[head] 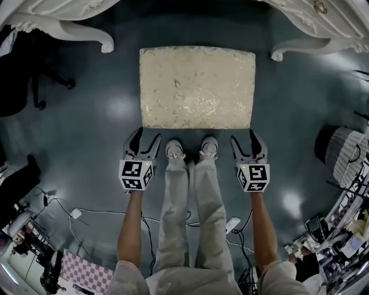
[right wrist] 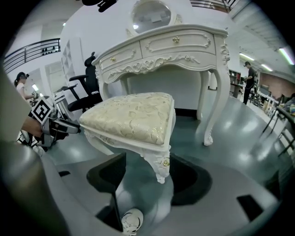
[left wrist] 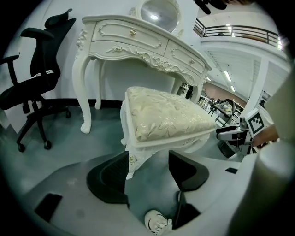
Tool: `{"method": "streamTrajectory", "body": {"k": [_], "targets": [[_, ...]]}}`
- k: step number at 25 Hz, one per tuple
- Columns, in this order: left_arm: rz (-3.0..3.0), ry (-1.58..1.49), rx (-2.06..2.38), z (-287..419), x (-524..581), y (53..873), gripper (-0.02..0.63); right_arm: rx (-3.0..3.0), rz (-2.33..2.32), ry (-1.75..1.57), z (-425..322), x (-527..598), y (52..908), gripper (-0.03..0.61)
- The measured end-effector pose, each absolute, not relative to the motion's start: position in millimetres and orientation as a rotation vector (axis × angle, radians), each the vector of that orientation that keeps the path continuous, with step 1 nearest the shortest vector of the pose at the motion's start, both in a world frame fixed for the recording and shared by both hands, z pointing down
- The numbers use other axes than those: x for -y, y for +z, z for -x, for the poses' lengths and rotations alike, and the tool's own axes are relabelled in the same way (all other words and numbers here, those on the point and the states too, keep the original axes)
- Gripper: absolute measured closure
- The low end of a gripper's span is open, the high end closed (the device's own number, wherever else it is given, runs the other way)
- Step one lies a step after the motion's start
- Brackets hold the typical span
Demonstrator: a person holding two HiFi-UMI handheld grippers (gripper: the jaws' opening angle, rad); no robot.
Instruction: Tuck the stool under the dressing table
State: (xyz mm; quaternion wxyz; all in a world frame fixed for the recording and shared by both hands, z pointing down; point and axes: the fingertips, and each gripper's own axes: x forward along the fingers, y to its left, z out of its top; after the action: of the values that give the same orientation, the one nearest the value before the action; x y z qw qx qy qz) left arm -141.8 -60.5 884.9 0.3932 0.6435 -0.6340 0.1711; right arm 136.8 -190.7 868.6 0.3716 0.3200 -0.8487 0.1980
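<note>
Nearest, behind the person's heels, loose cables (head: 63,204) trail across the dark glossy floor (head: 109,109). The person's two pale shoes (head: 176,150) stand just short of the stool's near edge, with a gripper on either side of them.

The left gripper (head: 145,140) has its jaws wide apart. The stool's near left leg (left wrist: 131,161) shows in the gap, and no pad is pressed on it. The right gripper (head: 247,141) is likewise spread, with the near right leg (right wrist: 161,166) showing between its jaws, ungripped.

The stool (head: 197,86), with its cream brocade cushion, stands out in the open facing the gap between the dressing table's front legs, apart from both. Beyond it is the white carved dressing table (head: 69,26), its round mirror (left wrist: 159,14) above. A black office chair (left wrist: 37,78) stands off to the far left, beside the table's left leg.
</note>
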Motion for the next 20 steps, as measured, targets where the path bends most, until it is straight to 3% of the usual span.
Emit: {"method": "streamTrajectory", "body": {"k": [20], "targets": [[-1.702, 0.471, 1.597, 154, 93, 917, 0.356, 2.191, -0.848, 0.448, -117, 225, 900, 0.302]]}}
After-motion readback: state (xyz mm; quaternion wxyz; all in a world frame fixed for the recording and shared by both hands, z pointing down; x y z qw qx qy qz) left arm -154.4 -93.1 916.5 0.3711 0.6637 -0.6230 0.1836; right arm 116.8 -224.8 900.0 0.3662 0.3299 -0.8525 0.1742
